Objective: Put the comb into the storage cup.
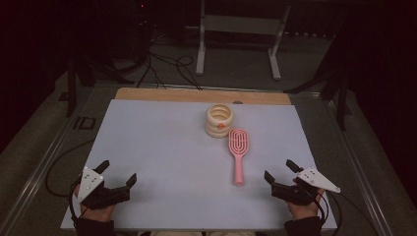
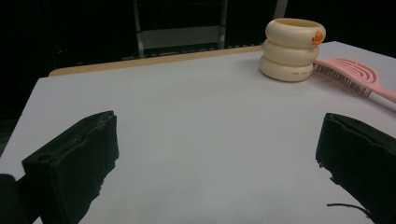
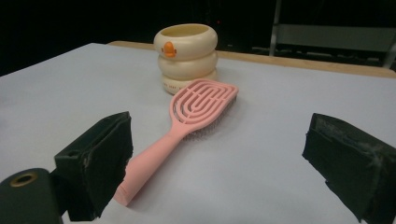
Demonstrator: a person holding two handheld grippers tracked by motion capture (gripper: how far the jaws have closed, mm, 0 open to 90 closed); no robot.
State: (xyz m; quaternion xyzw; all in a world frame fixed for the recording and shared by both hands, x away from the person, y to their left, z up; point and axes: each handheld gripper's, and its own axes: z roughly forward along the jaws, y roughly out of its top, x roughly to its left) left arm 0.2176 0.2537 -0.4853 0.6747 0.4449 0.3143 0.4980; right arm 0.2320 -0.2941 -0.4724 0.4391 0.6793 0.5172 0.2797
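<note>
On the white table (image 1: 162, 162), one pink hairbrush (image 1: 238, 153) lies bristles down, its long axis running from the far side toward the person, head touching one cream ringed cup (image 1: 219, 120) and handle end pointing back at the near edge. The left gripper (image 1: 118, 173) and the right gripper (image 1: 279, 171) both rest near that edge with jaws spread wide, holding nothing. The right one sits just beside the handle end; the left is well apart from it.

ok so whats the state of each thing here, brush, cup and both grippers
pink hairbrush: lying flat on the table, bristles down, handle toward the person, held by nothing
cream ringed cup: upright, open at the top, right by the brush head; contents not visible
left gripper: open, holding nothing, low over the table
right gripper: open, holding nothing, near the brush handle's end
</note>
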